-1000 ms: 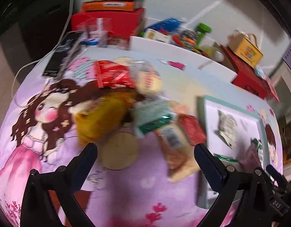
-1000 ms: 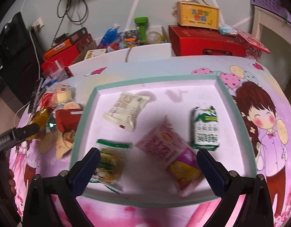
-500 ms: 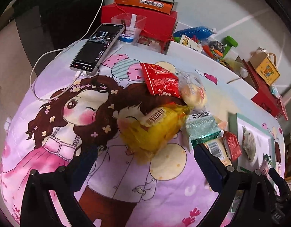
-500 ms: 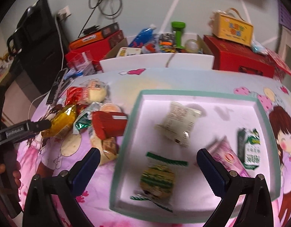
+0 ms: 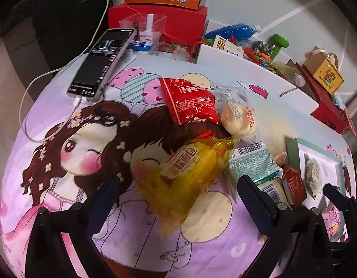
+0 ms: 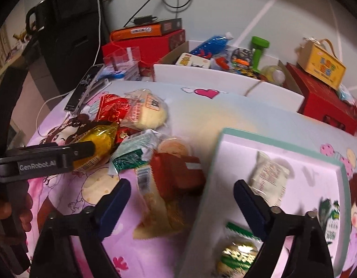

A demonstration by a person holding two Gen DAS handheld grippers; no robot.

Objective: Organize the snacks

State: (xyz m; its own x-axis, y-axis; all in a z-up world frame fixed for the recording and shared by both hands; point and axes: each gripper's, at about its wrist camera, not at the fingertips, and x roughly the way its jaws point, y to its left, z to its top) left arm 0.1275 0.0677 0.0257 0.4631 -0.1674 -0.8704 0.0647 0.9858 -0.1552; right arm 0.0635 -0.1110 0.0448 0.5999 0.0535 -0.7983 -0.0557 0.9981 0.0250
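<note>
**A:** what are the tongs doing here? holding anything?

**B:** nope, both empty. The left tongs (image 5: 176, 199) are hanging spread wide over the snack pile, with the yellow bread bag (image 5: 185, 173) lying between the two fingers but not being pinched; the pads aren't touching it as far as I can see. The right tongs (image 6: 182, 199) are also spread but the jaws are closing in a bit, hovering over a dark red packet (image 6: 178, 173) and a clear cracker pack (image 6: 155, 208), touching neither.

**A:** and where's everything sitting?

**B:** the pile is lying on the bench (image 5: 85, 208), on its cartoon-print cloth: red packet (image 5: 192, 102), wrapped bun (image 5: 238, 115), green-and-white packet (image 5: 252, 164), all overlapping. The tray (image 6: 215, 153) with the teal rim is sitting just to the right of the pile, and the dark red packet is nearly butting against its left edge. Inside the tray a white packet (image 6: 269, 176), a green-topped round snack (image 6: 238, 254) and a green-and-white one (image 6: 331, 222) are lying well apart.

**A:** room to move?

**B:** plenty of bare cloth left of the pile, up to the phone (image 5: 102, 62) near the far-left edge. The tray's middle is looking open too.
</note>
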